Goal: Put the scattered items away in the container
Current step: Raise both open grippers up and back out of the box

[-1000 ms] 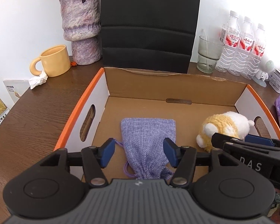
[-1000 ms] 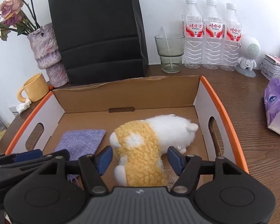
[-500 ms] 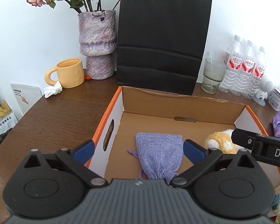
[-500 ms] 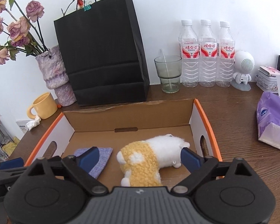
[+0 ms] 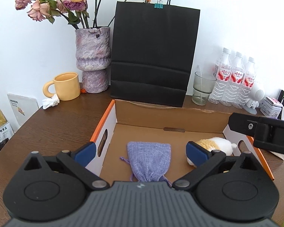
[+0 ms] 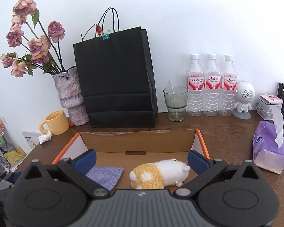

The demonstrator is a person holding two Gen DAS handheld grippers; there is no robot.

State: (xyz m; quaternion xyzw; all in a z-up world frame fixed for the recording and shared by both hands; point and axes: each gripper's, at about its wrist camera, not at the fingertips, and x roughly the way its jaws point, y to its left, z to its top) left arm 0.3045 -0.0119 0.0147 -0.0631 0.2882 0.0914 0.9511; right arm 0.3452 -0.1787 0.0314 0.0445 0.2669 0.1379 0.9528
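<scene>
Two items are lying in the cardboard box (image 5: pixel 179 111): purple pouch (image 5: pixel 148 160) left, plush toy (image 6: pixel 159 175) right. Black bag (image 6: pixel 115 79), vase (image 5: pixel 92 60), mug (image 5: pixel 67 86) and bottles (image 6: pixel 212 87) are crowding behind. Left tongs (image 5: pixel 140 152) and right tongs (image 6: pixel 141 159) are gaping wide, empty, having pulled back since a second ago.

Bright, even daylight fills both views — soft shadows only, faint sheen on the dark brown wooden tabletop (image 5: pixel 53 124). Fisheye bending curves the edges; corners vignette black; focus stays sharp ahead.
</scene>
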